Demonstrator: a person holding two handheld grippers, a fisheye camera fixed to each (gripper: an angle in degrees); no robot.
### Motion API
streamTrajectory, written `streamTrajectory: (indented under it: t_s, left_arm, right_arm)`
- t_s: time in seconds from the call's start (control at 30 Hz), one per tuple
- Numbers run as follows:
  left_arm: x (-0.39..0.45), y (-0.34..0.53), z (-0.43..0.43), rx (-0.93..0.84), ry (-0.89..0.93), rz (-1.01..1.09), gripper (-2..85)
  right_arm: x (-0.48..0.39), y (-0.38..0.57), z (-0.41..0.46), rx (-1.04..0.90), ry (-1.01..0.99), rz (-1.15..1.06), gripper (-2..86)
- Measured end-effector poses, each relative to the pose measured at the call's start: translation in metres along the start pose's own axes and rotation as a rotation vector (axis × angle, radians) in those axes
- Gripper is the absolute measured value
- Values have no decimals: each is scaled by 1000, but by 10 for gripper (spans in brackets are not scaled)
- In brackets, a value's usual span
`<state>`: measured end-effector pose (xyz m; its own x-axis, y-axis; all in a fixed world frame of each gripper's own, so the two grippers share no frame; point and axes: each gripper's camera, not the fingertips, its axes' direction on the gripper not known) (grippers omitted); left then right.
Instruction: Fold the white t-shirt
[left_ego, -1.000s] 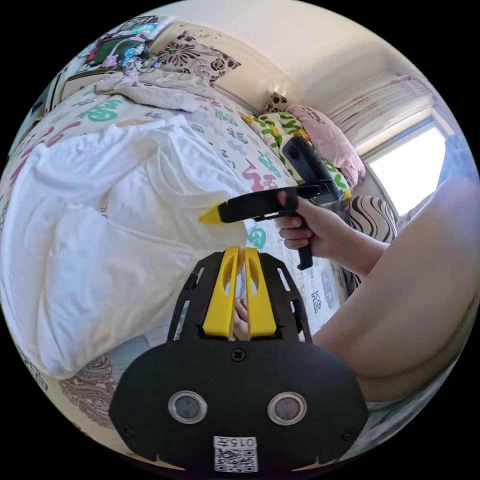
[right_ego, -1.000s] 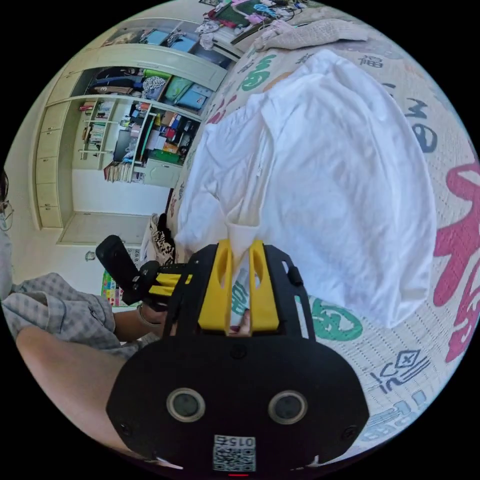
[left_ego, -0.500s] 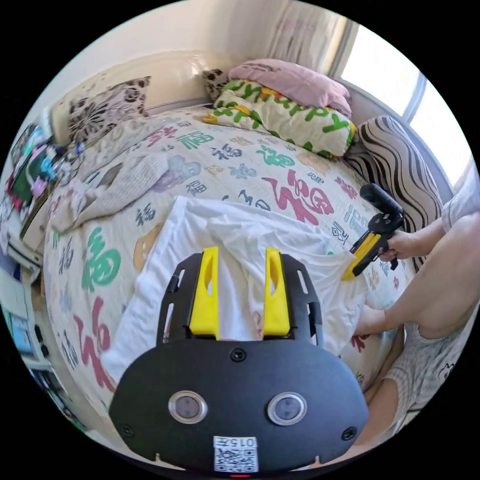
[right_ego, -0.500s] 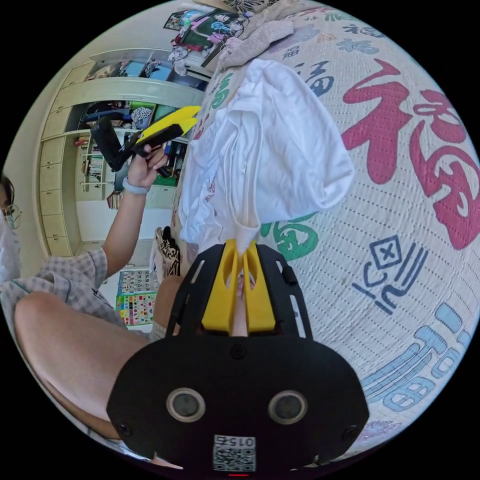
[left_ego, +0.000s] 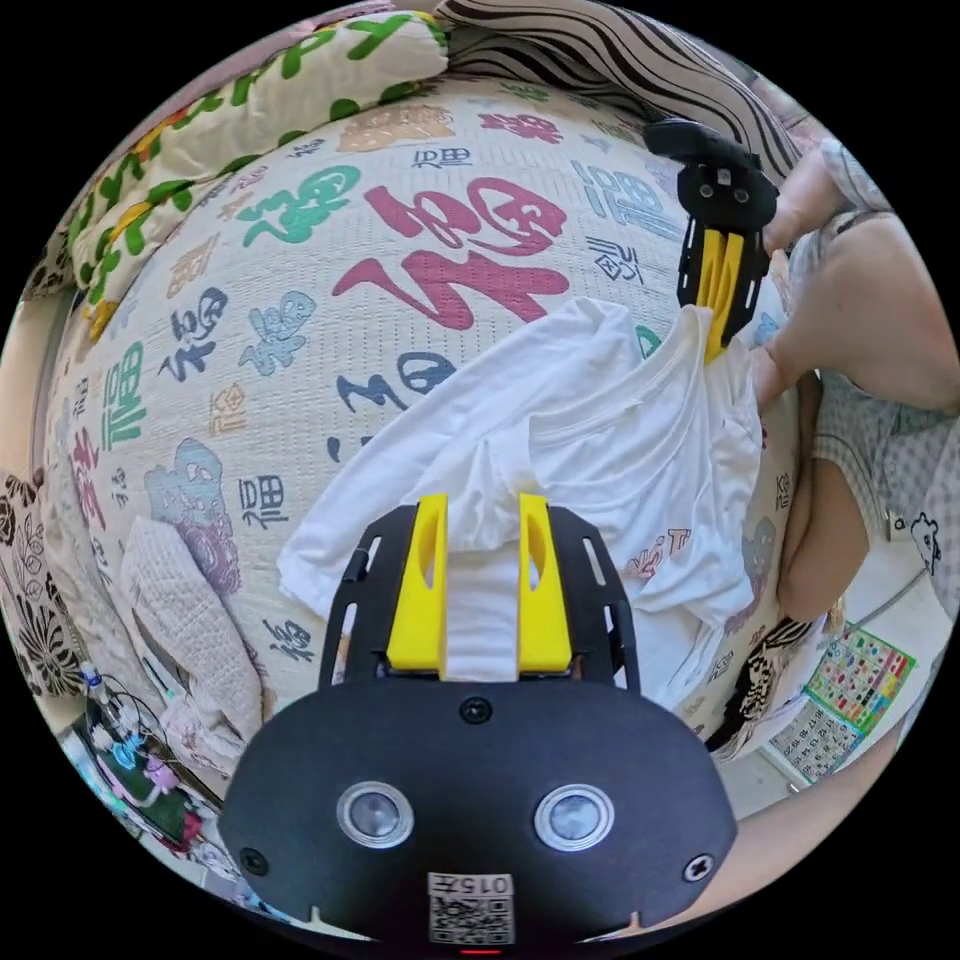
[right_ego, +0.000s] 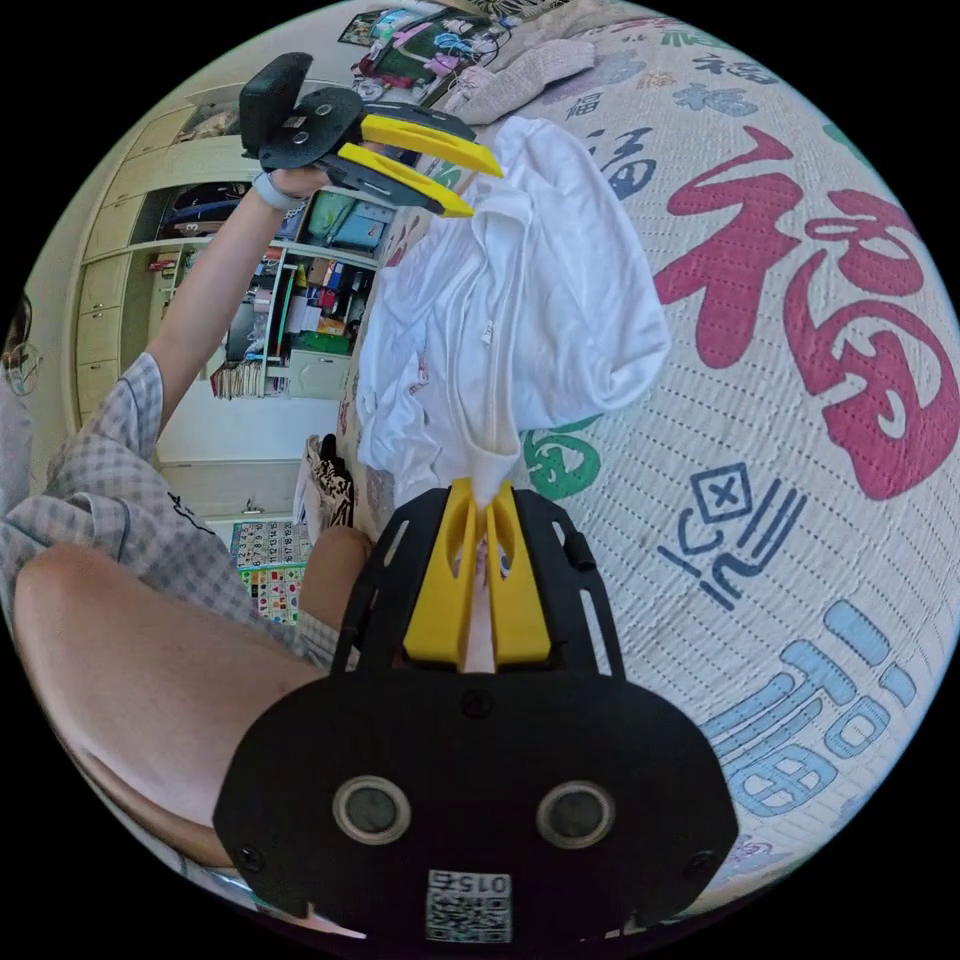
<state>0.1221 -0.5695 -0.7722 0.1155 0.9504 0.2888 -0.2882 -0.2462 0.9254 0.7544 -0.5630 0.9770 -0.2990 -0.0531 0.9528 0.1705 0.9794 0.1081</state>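
The white t-shirt (left_ego: 600, 450) lies crumpled on the bed cover (left_ego: 300, 300) near the bed's edge, one end hanging over that edge beside the person's leg (right_ego: 130, 680). The right gripper (right_ego: 480, 505) has its jaws closed on a pinched corner of the shirt, drawing the cloth into a taut ridge. The left gripper (left_ego: 480, 510) hovers above the shirt's other side with jaws wide apart, and open patterned cover stretches beyond the shirt toward the pillows (left_ego: 250, 110)

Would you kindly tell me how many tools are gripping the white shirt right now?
1: the right tool is shut on the shirt. The left tool hovers open above it.
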Motion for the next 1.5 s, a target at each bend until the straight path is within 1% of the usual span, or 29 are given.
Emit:
streamTrajectory:
  t_s: [0.07,0.1,0.17,0.23,0.27,0.33,0.37,0.43,0.47,0.5,0.53,0.57,0.63,0.67,0.73,0.77,0.83,0.87,0.93,0.97,1.03,1.07,1.13,1.2,1.3,1.4,1.5]
  left_arm:
    - [8,-18,13,-58,-13,34,66]
    - [16,-25,21,-101,-8,51,36]
    - [28,-27,22,-104,17,36,20]
    - [49,-8,-5,60,4,-73,12]
    - [55,1,-15,113,-1,-119,10]
    - [90,50,-59,339,-63,-331,7]
    - [103,65,-71,397,-91,-389,6]
    - [165,123,-118,638,-191,-603,4]
    - [184,135,-128,695,-232,-658,4]
    - [224,156,-148,800,-320,-749,3]
    - [265,172,-167,875,-412,-824,2]
    - [285,177,-176,906,-465,-861,2]
    - [363,193,-210,1002,-686,-989,0]
    - [381,196,-218,1028,-740,-1019,-1]
    - [447,207,-248,1151,-918,-1108,-3]
    - [462,209,-255,1186,-952,-1126,-3]
    - [517,220,-281,1328,-1067,-1184,-5]
    - [530,222,-286,1362,-1096,-1194,-5]
    - [579,230,-305,1523,-1200,-1231,-7]
    - [591,231,-309,1565,-1225,-1230,-7]
    - [637,232,-323,1677,-1365,-1212,-7]
    - [648,231,-326,1696,-1406,-1203,-7]
    - [688,230,-336,1753,-1572,-1150,-7]
    - [713,231,-342,1779,-1673,-1105,-7]
    - [739,238,-350,1777,-1818,-1055,-7]
    - [746,252,-356,1694,-1909,-1040,-7]
    - [734,277,-357,1547,-1960,-1088,-7]
  right_arm:
    - [1,11,3,-8,-2,11,-3]
    - [1,20,3,-7,-3,19,-3]
    - [0,33,2,5,9,28,-3]
    - [-6,51,-6,47,66,34,-3]
    - [-9,56,-9,66,88,34,-3]
    - [-27,74,-31,188,180,8,-4]
    - [-33,78,-38,227,198,-5,-4]
    - [-65,94,-67,407,249,-78,-4]
    - [-75,98,-75,456,255,-104,-4]
    - [-98,106,-88,548,258,-166,-4]
    - [-124,114,-98,627,272,-238,-4]
    - [-138,118,-102,665,287,-276,-4]
    - [-195,140,-115,818,345,-425,-4]
    - [-209,146,-117,860,349,-459,-4]
    - [-256,173,-124,1019,342,-565,-4]
    - [-266,179,-125,1054,334,-583,-4]
    - [-301,203,-130,1161,273,-641,-4]
    - [-309,209,-131,1183,253,-654,-4]
    - [-338,234,-136,1277,173,-714,-4]
    - [-345,241,-137,1302,160,-727,-4]
    - [-371,266,-138,1409,113,-779,-4]
    - [-377,273,-138,1438,110,-793,-4]
    - [-399,297,-134,1561,130,-847,-4]
    - [-413,312,-129,1658,146,-877,-4]
    - [-431,322,-117,1793,214,-903,-4]
    - [-443,314,-107,1883,279,-890,-4]
    - [-446,288,-96,1890,332,-911,-4]
